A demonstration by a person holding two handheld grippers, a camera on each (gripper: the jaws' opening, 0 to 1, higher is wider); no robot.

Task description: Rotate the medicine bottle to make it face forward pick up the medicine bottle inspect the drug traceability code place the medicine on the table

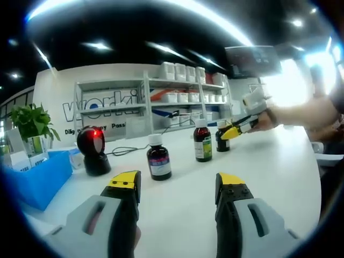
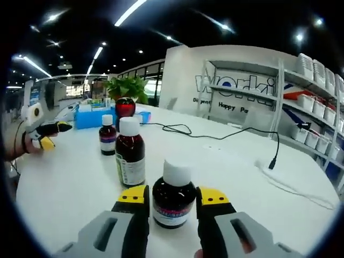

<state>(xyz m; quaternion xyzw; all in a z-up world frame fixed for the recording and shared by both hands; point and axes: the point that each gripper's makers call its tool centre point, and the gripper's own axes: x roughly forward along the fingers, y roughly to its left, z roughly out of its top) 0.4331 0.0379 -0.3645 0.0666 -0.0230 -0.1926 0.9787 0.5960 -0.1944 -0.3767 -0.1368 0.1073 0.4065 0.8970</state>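
White table [image 2: 70, 183]: right gripper [image 2: 172, 200], jaws spread either side of the nearest medicine bottle [image 2: 173, 196], contact cannot be told. Beyond that bottle, a green-labelled bottle [image 2: 130, 152], then a third bottle [image 2: 107, 135], then the red-lit scanner [image 2: 125, 107]. Left gripper [image 1: 177, 185], jaws spread and holding nothing, short of the third bottle.

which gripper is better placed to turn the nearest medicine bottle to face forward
Right. The right gripper already has its jaws on either side of the nearest medicine bottle, though contact is unclear. The left gripper is open over bare table, short of the other bottles.
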